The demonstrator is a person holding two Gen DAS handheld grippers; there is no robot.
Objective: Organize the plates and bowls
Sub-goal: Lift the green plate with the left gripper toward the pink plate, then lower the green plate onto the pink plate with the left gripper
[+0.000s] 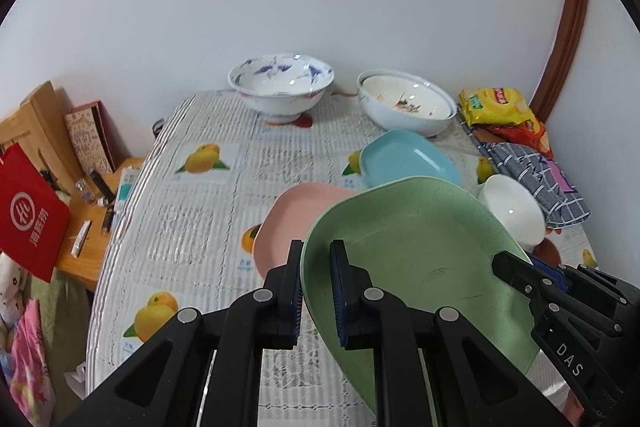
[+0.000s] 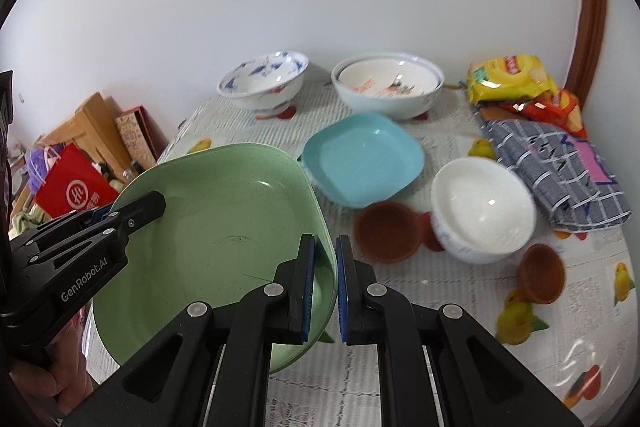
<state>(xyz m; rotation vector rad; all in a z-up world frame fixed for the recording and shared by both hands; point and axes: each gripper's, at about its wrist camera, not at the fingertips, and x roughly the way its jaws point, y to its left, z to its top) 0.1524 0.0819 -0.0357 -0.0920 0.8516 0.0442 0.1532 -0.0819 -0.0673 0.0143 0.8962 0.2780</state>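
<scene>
Black left gripper (image 1: 316, 291) with blue pads, silver screws, "GenRobot.AI" lettering.

A speckled green plate (image 2: 224, 239) hung tilted above the table, its left and right rims each pinched between gripper fingers. Partly hidden under it lay a pink plate (image 1: 296, 211). Just beyond, a blue plate (image 2: 364, 157), squarish with rounded corners, lay flat. Near the wall stood a blue-patterned footed bowl (image 2: 264, 79), upright, and beside it a white bowl (image 2: 388, 91) with a smaller one nested inside. A plain white bowl (image 2: 482, 207) sat tilted to the right of the blue plate, with two small brown bowls (image 2: 386, 237) near it.
</scene>
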